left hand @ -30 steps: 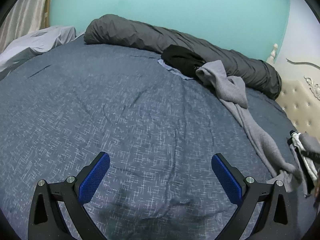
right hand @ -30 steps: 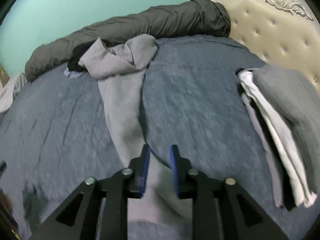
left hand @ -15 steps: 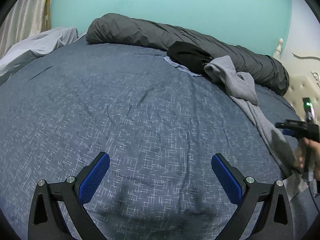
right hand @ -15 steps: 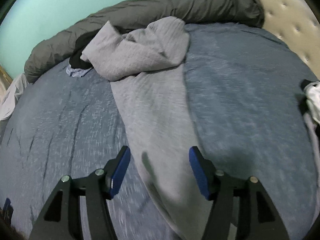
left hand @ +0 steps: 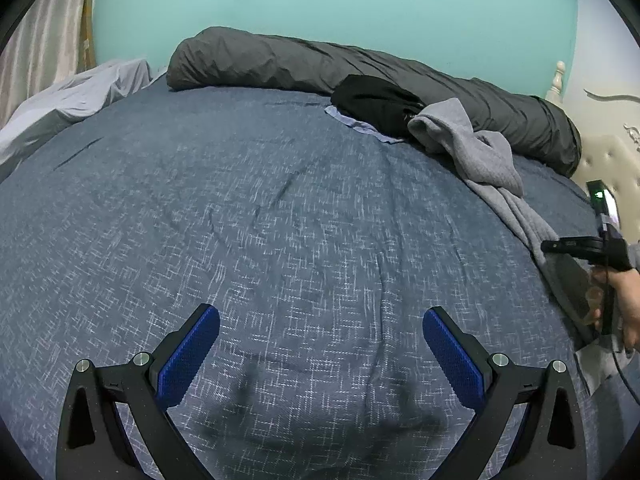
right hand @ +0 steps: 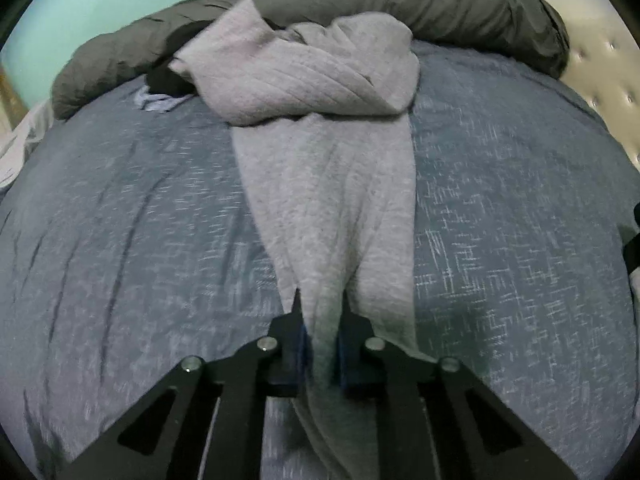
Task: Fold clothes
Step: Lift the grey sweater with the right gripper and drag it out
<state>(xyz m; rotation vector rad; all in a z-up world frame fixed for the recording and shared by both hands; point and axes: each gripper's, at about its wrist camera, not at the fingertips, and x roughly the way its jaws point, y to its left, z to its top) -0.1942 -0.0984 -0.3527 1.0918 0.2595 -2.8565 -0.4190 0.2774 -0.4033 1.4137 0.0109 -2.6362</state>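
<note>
Right gripper (right hand: 320, 320): its fingers have just closed and now pinch a fold of the grey garment (right hand: 332, 200), lower centre of the frame.
Left gripper (left hand: 320, 352): fingers wide apart, nothing between (only the blue bed cover (left hand: 240, 220) below).
Grey garment: stretched up the bed, its bunched end against the dark rolled duvet (right hand: 400, 4).

Grey garment (right hand: 328, 184); blue white-flecked bedspread (left hand: 248, 216); teal wall (left hand: 320, 4).

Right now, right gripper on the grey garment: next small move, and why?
Probably drag it toward the bare middle of the bed. The right gripper has just closed on a fold of the grey garment, whose far end is bunched; the left gripper is open, empty.
</note>
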